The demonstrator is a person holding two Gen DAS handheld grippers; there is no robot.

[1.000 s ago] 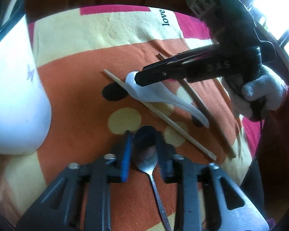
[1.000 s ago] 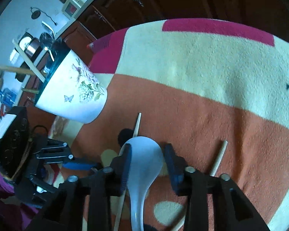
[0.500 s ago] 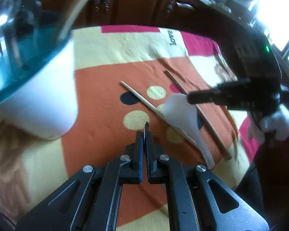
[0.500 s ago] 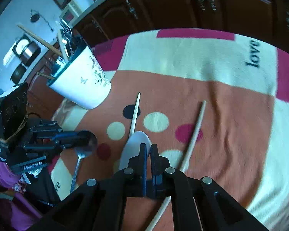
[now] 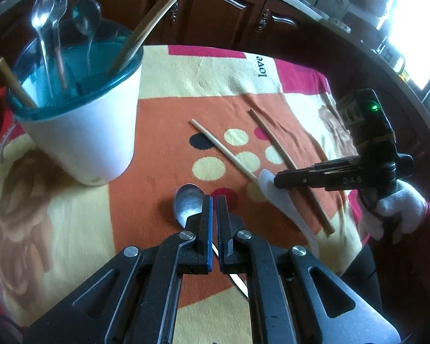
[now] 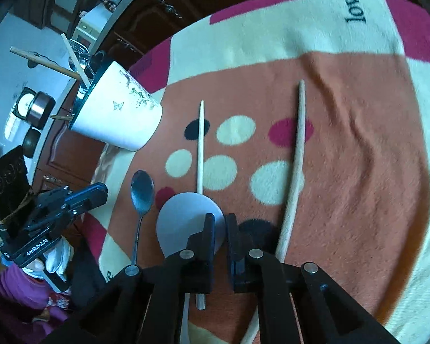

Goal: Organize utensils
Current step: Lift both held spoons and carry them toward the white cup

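A metal spoon [image 5: 187,203] lies flat on the patterned cloth [image 5: 163,120]. My left gripper [image 5: 214,200] hovers over its neck, shut, with nothing between the pads. From the right wrist view this gripper [image 6: 101,193] is raised left of the spoon [image 6: 142,189]. A white spoon [image 6: 183,223] rests on the near end of a thin chopstick [image 6: 200,149]. My right gripper [image 6: 220,218] stands over the bowl's right rim, its jaws opening by a narrow gap and not pinching it. A thicker chopstick [image 6: 298,149] lies to the right.
A white flowered cup with a teal rim [image 5: 83,132] stands at the left, holding forks, spoons and chopsticks. A gloved hand [image 5: 395,209] holds the right gripper [image 5: 275,179]. Dark wooden cabinets run behind the cloth.
Both pairs of jaws closed from wide open. The white spoon slid down the thin chopstick with the right gripper. My left gripper rose and pulled back, and the metal spoon's bowl now lies left of its fingers.
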